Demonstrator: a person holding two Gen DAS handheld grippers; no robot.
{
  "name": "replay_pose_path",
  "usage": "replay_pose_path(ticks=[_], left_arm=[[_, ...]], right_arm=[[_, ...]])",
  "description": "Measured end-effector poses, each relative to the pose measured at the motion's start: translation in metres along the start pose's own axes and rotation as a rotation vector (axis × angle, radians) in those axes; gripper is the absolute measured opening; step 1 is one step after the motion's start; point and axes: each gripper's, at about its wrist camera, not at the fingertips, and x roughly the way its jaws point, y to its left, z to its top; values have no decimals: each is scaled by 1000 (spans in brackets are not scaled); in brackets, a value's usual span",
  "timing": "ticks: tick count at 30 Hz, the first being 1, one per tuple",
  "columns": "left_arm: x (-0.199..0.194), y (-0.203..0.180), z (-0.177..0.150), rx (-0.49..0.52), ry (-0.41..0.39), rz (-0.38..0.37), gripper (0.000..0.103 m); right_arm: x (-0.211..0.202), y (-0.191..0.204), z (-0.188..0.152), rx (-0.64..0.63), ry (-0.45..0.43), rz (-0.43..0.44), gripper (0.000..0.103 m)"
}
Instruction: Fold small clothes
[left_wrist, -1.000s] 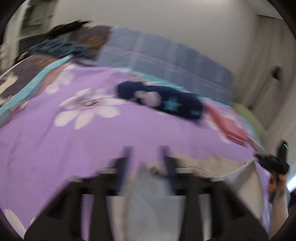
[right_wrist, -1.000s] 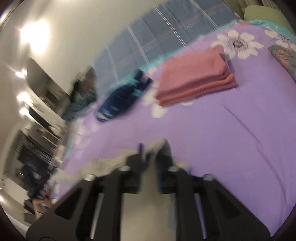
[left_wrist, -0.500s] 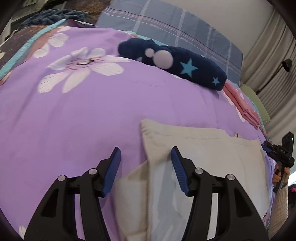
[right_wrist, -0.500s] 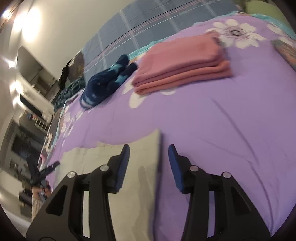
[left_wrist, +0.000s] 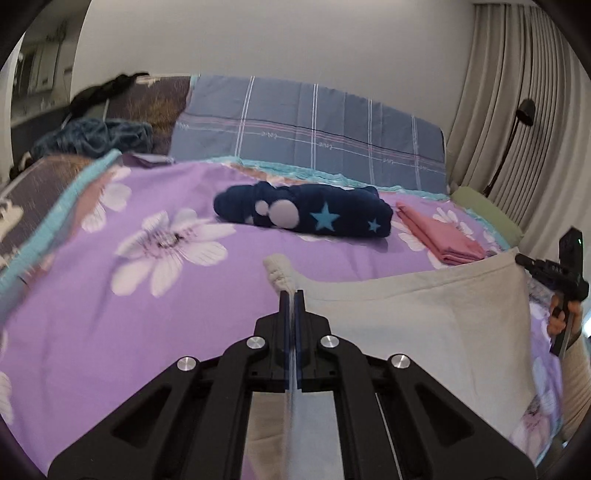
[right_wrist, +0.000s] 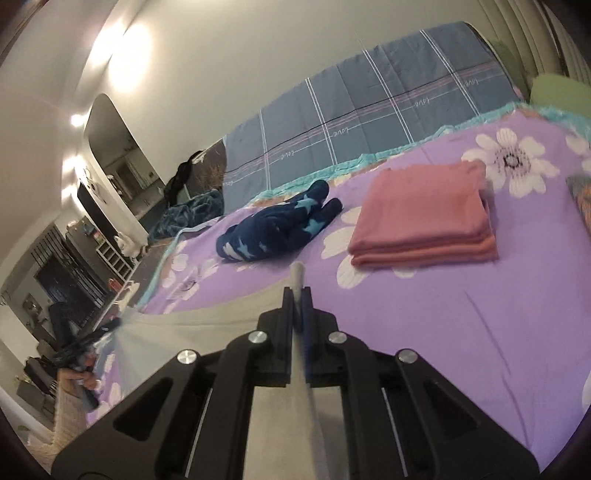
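left gripper (left_wrist: 292, 295): pinching beige garment (left_wrist: 406, 314) corner, edge taut for folding
right gripper (right_wrist: 296, 292): pinching opposite corner
pink stack (right_wrist: 424, 218): ahead, folded aside

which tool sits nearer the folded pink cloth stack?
Right. The right tool grips the beige garment just short of the pink stack; the left tool holds the far corner.
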Motion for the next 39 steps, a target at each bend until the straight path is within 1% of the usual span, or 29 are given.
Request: replay_pose_path(ticks=[1, 2, 3, 4, 5, 6, 7, 8, 9, 10, 11, 12, 13, 14, 16, 18, 21, 23, 25, 26, 28, 30, 32, 33, 34, 35, 36, 38, 39], left_arm=[[7, 2, 0, -3, 8, 17, 2], [18, 6, -1, -7, 31, 31, 2], [36, 9, -7, 2, 77, 46, 3], [52, 14, -15, 7, 120, 73, 7], [65, 19, -24, -2, 163, 103, 8], [71, 24, -31, -18, 192, 112, 10], [72, 30, -37, -34, 212, 110, 16], [68, 33, -43, -47, 216, 105, 21], [55, 37, -50, -52, 194, 108, 35], [43, 38, -53, -52, 169, 119, 42], [30, 37, -56, -52, 142, 125, 43], [14, 38, -60, -60, 123, 117, 43], [-6, 38, -67, -78, 108, 106, 43], [-15, 38, -71, -88, 101, 101, 44], [-46, 36, -91, -105, 93, 79, 45], [-70, 30, -113, -102, 111, 63, 45], [-93, 20, -144, -103, 145, 27, 45], [-103, 14, -158, -106, 169, -23, 45], [-109, 4, -170, -89, 196, -82, 46], [-110, -1, -175, -77, 206, -98, 46], [-104, -8, -185, -47, 243, -99, 46], [-98, -11, -195, -35, 273, -100, 46], [-92, -8, -202, -63, 274, -111, 46], [-91, -6, -204, -83, 256, -114, 43], [-92, -6, -204, -100, 240, -113, 25], [-93, -5, -202, -109, 227, -114, 12], [-97, -4, -197, -118, 207, -105, 5], [-109, -3, -190, -105, 158, -70, 4], [-118, -3, -183, -86, 129, -59, 1]], right_arm=[[11, -3, 1, 0, 22, -27, 5], [32, -8, 0, 4, 68, -73, 6], [47, -14, -3, 8, 100, -107, 9], [69, -24, -10, 20, 153, -170, 11], [80, -31, -16, 29, 184, -208, 12], [89, -40, -25, 49, 222, -256, 12], [92, -46, -33, 71, 242, -272, 12], [87, -50, -39, 91, 242, -255, 11], [78, -51, -45, 96, 231, -238, 10], [67, -50, -50, 83, 222, -236, 11], [54, -47, -53, 61, 209, -245, 12], [37, -43, -59, 33, 189, -265, 20], [24, -41, -64, 13, 173, -274, 25], [5, -37, -74, -1, 155, -274, 25], [-18, -34, -90, 6, 144, -263, 26], [-40, -31, -114, 28, 139, -248, 26], [-59, -29, -150, 59, 156, -246, 27], [-70, -27, -171, 82, 174, -248, 27], [-78, -21, -179, 76, 174, -249, 28], [-83, -19, -182, 71, 174, -243, 28], [-92, -15, -185, 64, 170, -241, 33], [-98, -13, -188, 64, 166, -237, 33], [-104, -9, -192, 69, 156, -223, 34], [-105, -9, -193, 68, 156, -220, 35], [-106, -7, -195, 67, 157, -215, 35], [-108, -6, -197, 66, 159, -215, 35], [-109, -5, -200, 65, 160, -218, 35], [-114, -5, -203, 64, 156, -221, 35], [-116, -5, -204, 66, 152, -222, 36]])
